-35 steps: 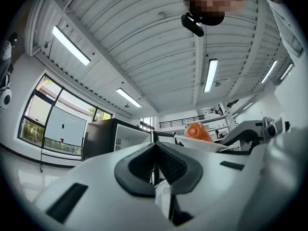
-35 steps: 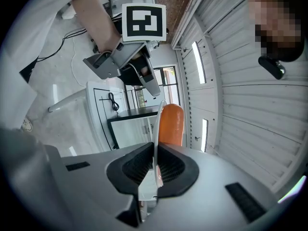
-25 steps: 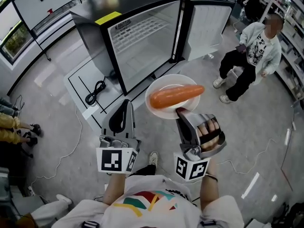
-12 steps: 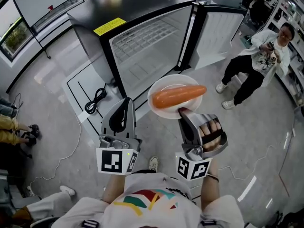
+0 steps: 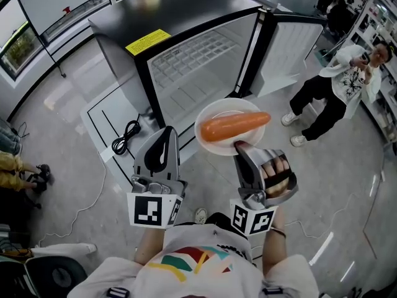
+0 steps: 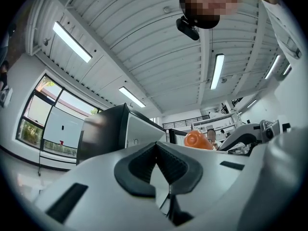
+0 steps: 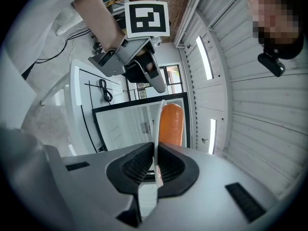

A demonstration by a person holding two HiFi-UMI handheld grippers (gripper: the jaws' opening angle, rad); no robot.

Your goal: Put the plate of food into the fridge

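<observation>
- Right tongs (image 5: 238, 145) clenched on the near rim of a white plate (image 5: 215, 109). In the right gripper view the rim runs edge-on between the two pads, and both press on it.
- The plate is held in the air and roughly level, on the near side of the fridge (image 5: 180, 5). It is in front of the open compartment, not inside it.
- An orange carrot (image 5: 234, 125) lies across the plate from left to right, its narrower end toward the right.
- Left tongs (image 5: 166, 131) are closed at the tips with nothing between the pads. They sit left of the plate, near it but not touching.
- The fridge is a black cabinet standing on the floor (image 5: 347, 166), with a yellow label (image 5: 147, 41) on its top.
- Its door (image 5: 291, 45) is swung open at the right side.
- A white wire shelf (image 5: 192, 51) shows inside the compartment.
- A black cable (image 5: 126, 129) lies coiled on the floor, left of the fridge's near corner.
- A person (image 5: 338, 85) in dark trousers is at the far right, well apart from the fridge.
</observation>
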